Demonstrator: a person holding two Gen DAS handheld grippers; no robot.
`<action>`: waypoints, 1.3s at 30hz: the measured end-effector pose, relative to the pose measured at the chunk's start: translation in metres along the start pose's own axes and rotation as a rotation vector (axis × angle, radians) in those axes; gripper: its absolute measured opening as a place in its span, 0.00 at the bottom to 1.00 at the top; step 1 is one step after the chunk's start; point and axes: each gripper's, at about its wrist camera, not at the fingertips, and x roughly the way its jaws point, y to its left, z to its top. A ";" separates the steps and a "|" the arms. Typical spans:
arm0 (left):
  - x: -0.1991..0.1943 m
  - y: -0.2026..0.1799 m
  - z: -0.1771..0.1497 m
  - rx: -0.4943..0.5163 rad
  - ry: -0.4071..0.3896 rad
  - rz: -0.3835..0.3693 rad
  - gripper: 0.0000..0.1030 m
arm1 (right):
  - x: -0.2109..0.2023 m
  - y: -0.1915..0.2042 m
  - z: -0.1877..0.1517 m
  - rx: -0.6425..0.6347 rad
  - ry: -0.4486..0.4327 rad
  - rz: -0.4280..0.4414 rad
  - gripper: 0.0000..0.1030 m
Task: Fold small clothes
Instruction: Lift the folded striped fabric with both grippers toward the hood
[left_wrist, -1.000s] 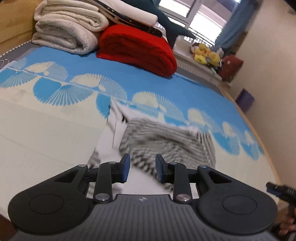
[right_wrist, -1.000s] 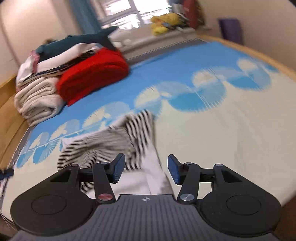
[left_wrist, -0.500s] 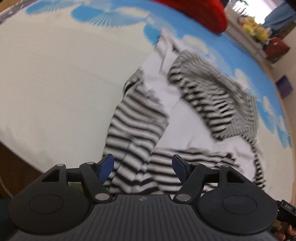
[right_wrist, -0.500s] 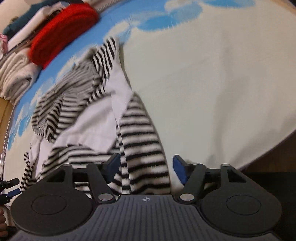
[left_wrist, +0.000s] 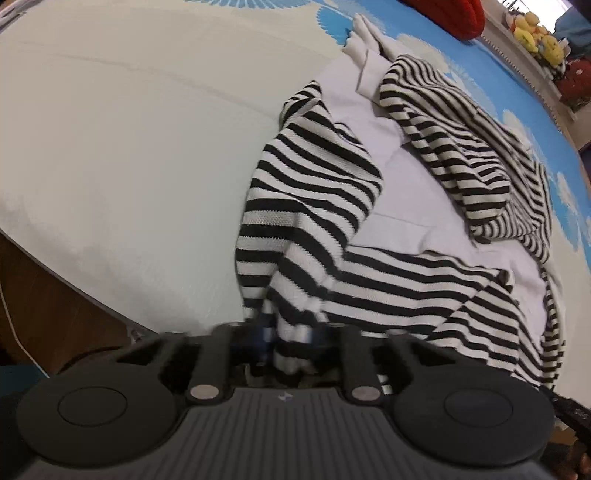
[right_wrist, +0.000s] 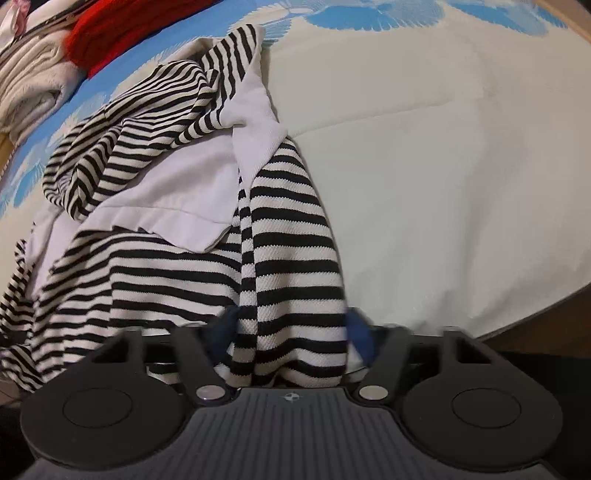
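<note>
A black-and-white striped garment with white panels (left_wrist: 388, 206) lies crumpled on the bed, its near hem at the mattress edge. It also shows in the right wrist view (right_wrist: 177, 206). My left gripper (left_wrist: 290, 338) has closed on the hem at the garment's left corner; striped cloth sits between its blue pads. My right gripper (right_wrist: 291, 332) is around the hem at the right corner, with cloth filling the gap between its blue pads (right_wrist: 360, 334), which stand wide apart.
The cream and blue bed cover (left_wrist: 129, 147) spreads to the left. A red folded blanket (right_wrist: 122, 29) and cream blankets (right_wrist: 29, 88) are stacked at the far side. Yellow plush toys (left_wrist: 535, 26) sit by the window. The wooden bed frame (left_wrist: 44, 302) is below.
Both grippers dropped from above the bed down to the garment's near hem. The left gripper's fingers closed on the cloth; the right gripper moved onto the hem, still wide.
</note>
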 end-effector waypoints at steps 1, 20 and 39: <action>-0.001 -0.002 -0.001 -0.003 -0.010 -0.004 0.09 | 0.000 -0.001 0.000 -0.003 -0.001 0.015 0.08; -0.132 -0.035 -0.060 0.131 -0.062 -0.280 0.06 | -0.147 -0.107 0.047 0.154 -0.080 0.238 0.06; -0.020 -0.021 0.126 -0.159 -0.212 -0.409 0.55 | -0.057 -0.070 0.195 0.175 -0.355 0.116 0.45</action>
